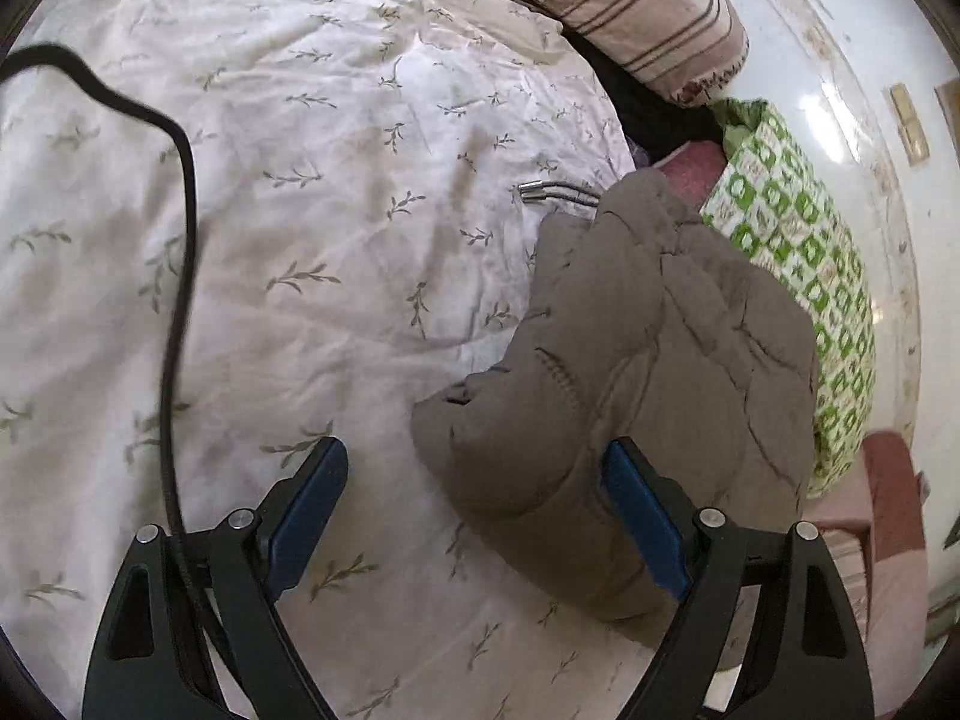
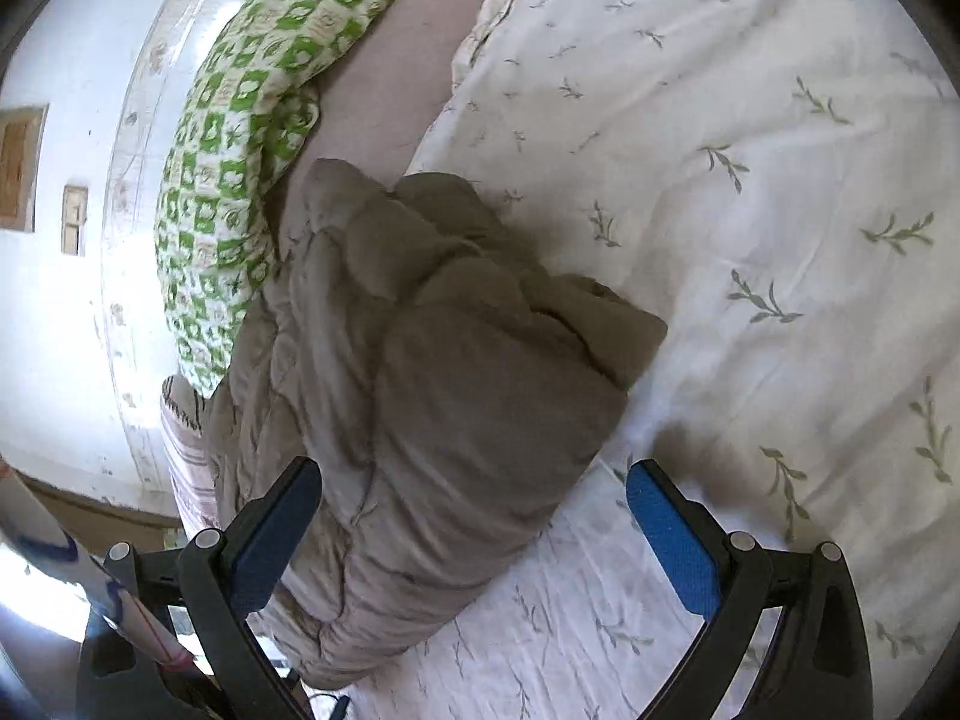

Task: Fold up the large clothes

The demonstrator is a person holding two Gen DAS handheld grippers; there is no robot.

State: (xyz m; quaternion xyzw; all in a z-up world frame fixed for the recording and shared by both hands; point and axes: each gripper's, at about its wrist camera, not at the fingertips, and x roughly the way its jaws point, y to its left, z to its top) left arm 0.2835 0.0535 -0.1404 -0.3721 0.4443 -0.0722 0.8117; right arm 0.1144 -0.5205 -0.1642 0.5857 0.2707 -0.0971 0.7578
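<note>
**Ana:** Jacket (image 1: 648, 360) first: is any gripper holding it?

**Ben:** No. The left gripper (image 1: 480, 510) has its jaws wide apart; the near corner of the jacket lies between them, but the fingers do not press it. The right gripper (image 2: 474, 528) is also spread wide, and the near end of the bundle sits between its fingers (image 2: 672, 546), not pinched.

**Ana:** And further out, where is the jacket?

**Ben:** It lies on the white bed cover (image 1: 270, 240) with small leaf prints, already in a thick bundle, next to a green checked pillow (image 1: 798, 276). Two metal-tipped cords (image 1: 558, 192) come out at its far side. A black cable (image 1: 180, 240) crosses the cover on the left.

**Ana:** How will it handle?

**Ben:** I judge it soft, puffy and light, so it will spring open and slide. Better to take a stitched seam or the thick folded edge, not the smooth middle. Whether the fold is finished I cannot say; the underside is hidden.
</note>
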